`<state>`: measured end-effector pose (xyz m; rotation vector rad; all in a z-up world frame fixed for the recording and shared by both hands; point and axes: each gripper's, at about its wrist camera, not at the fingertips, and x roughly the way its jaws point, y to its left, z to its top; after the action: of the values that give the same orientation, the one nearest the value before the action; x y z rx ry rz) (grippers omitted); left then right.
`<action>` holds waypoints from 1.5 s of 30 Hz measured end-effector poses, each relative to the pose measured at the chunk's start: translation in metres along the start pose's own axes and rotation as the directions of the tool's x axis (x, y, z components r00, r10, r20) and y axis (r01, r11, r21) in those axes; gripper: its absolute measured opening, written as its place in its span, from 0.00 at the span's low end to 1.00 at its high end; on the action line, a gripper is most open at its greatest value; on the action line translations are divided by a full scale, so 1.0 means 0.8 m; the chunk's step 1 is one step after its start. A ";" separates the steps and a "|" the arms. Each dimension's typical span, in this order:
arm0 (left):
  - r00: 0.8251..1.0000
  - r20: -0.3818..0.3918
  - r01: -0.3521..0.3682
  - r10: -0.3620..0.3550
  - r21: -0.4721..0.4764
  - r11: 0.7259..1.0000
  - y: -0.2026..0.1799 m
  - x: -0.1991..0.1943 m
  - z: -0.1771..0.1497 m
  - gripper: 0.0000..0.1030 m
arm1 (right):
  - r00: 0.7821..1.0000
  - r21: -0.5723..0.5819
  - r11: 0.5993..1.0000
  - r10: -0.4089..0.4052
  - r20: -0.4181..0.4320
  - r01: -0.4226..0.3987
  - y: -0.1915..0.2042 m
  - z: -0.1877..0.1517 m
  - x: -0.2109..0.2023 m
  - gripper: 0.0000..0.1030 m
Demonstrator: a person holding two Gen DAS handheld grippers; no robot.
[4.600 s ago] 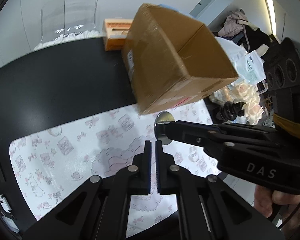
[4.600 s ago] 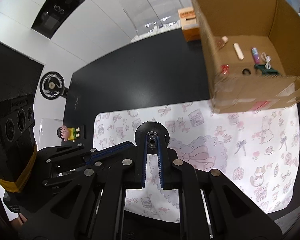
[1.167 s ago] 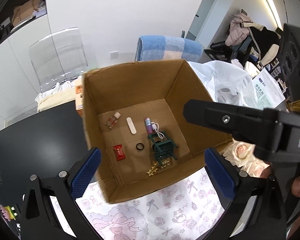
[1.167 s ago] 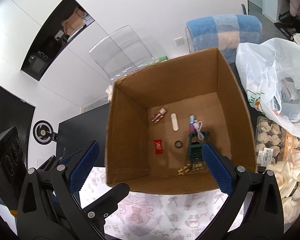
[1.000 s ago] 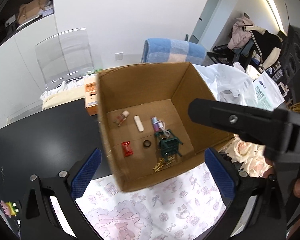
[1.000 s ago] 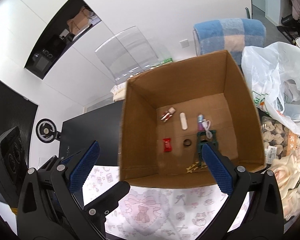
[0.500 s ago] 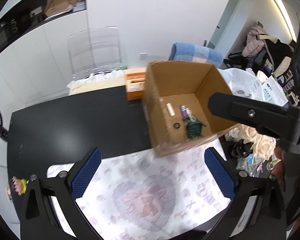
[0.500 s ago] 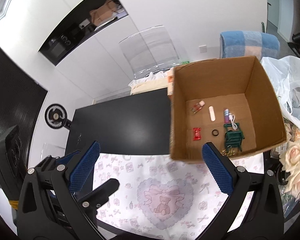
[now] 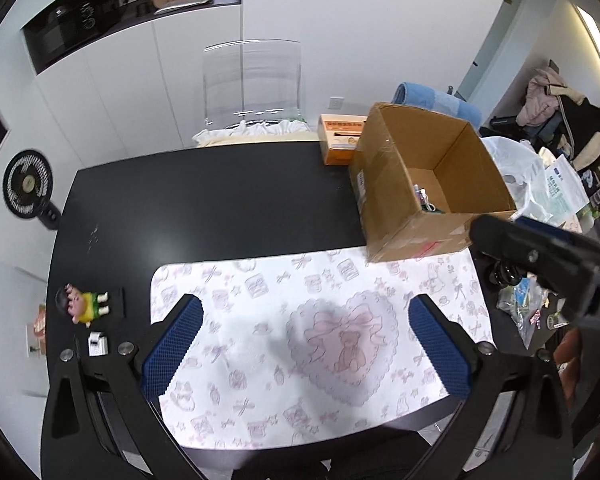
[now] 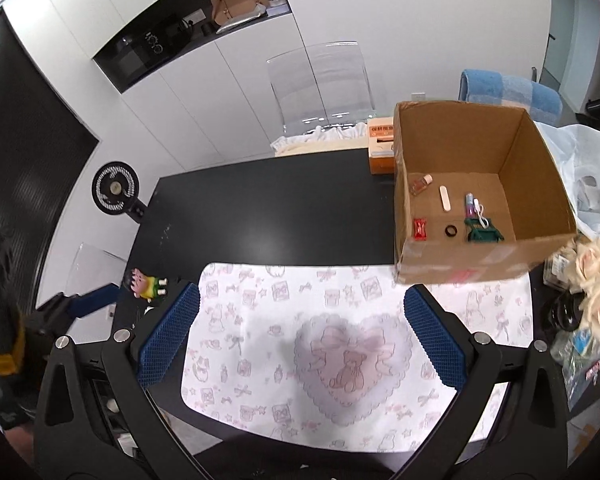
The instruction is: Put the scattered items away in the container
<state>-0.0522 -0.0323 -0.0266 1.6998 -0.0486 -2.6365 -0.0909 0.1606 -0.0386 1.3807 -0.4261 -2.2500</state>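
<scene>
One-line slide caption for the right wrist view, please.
Open right gripper above a bare patterned mat; small items lie in the cardboard box.

From your left wrist view, the cardboard box [image 9: 428,184] hides most of its contents behind its near wall; only a pinkish tube tip and cord show. Your right gripper's body, right of the box, is cut off by the frame edge. In the right wrist view, print on the orange carton [image 10: 381,145] behind the box is too small to read.
</scene>
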 end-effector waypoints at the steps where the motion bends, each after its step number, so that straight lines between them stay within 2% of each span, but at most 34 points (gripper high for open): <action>1: 1.000 0.002 -0.003 0.003 0.000 1.000 0.005 -0.004 -0.005 1.00 | 1.000 -0.001 1.000 -0.010 0.000 0.010 0.006 -0.007 -0.002 1.00; 11: 1.000 -0.009 0.010 -0.010 -0.004 1.000 0.040 -0.034 -0.059 1.00 | 0.996 0.007 0.996 -0.091 -0.013 0.091 0.049 -0.074 -0.021 1.00; 17: 1.000 -0.012 -0.005 0.005 -0.045 0.999 0.044 -0.042 -0.080 1.00 | 0.994 -0.011 0.995 -0.101 -0.030 0.100 0.050 -0.091 -0.029 1.00; 22: 1.000 -0.012 0.010 -0.011 -0.055 0.998 0.028 -0.043 -0.086 1.00 | 0.997 -0.014 0.997 -0.076 -0.022 0.076 0.037 -0.088 -0.037 1.00; 27: 1.000 -0.009 0.016 -0.016 -0.041 0.999 0.008 -0.041 -0.083 1.00 | 1.000 0.016 1.000 0.010 -0.001 -0.010 0.025 -0.077 -0.047 1.00; 30: 1.000 -0.006 0.012 -0.013 -0.043 0.999 0.001 -0.041 -0.080 1.00 | 1.000 0.007 1.000 0.018 0.004 -0.018 0.025 -0.073 -0.051 1.00; 41: 1.000 -0.016 -0.008 0.007 -0.059 0.998 -0.004 -0.037 -0.074 1.00 | 0.990 -0.031 0.989 -0.141 0.015 0.142 0.018 -0.072 -0.054 1.00; 45: 1.000 -0.020 -0.007 0.005 -0.064 0.998 -0.005 -0.037 -0.074 1.00 | 0.987 -0.035 0.986 -0.161 0.010 0.162 0.012 -0.071 -0.053 1.00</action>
<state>0.0142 -0.0289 -0.0245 1.7029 0.0300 -2.5874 -0.0210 0.1738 -0.0274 1.4360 -0.2833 -2.3797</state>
